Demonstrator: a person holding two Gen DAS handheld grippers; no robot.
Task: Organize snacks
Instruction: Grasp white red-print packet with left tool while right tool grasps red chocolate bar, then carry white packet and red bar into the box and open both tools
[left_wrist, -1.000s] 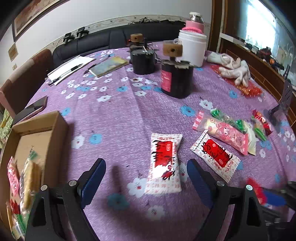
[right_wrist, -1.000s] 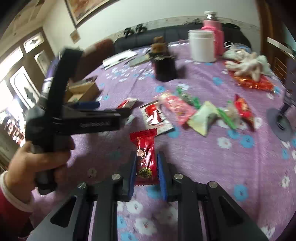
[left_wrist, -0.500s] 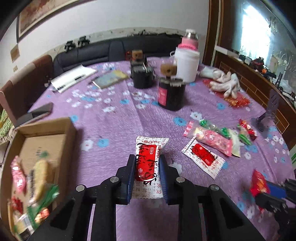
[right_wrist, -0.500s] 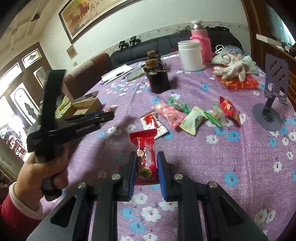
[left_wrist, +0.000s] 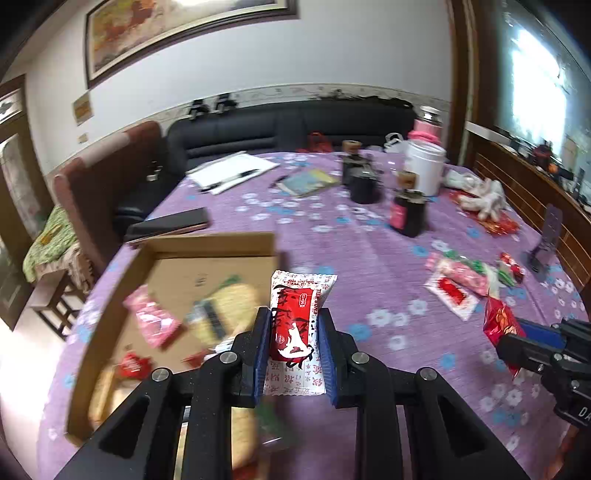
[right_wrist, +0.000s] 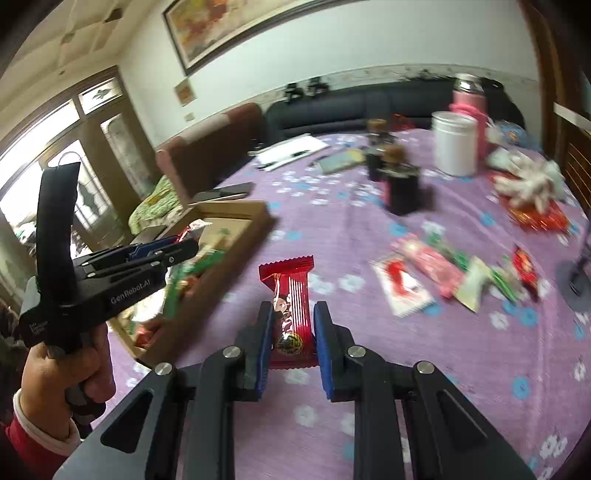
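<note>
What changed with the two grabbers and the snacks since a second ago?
The left gripper closed on the white-and-red snack, lifted it off the table and carried it toward the cardboard box. The right gripper kept its red snack and rose too. The other snacks stayed put.

Bare purple tablecloth (left_wrist: 369, 258) lies open between the cardboard box (left_wrist: 207, 242) on the left and the loose snack heap (left_wrist: 469, 277) on the right, while two dark jars (left_wrist: 406, 214) and a white canister (left_wrist: 423, 166) crowd the far side.
</note>
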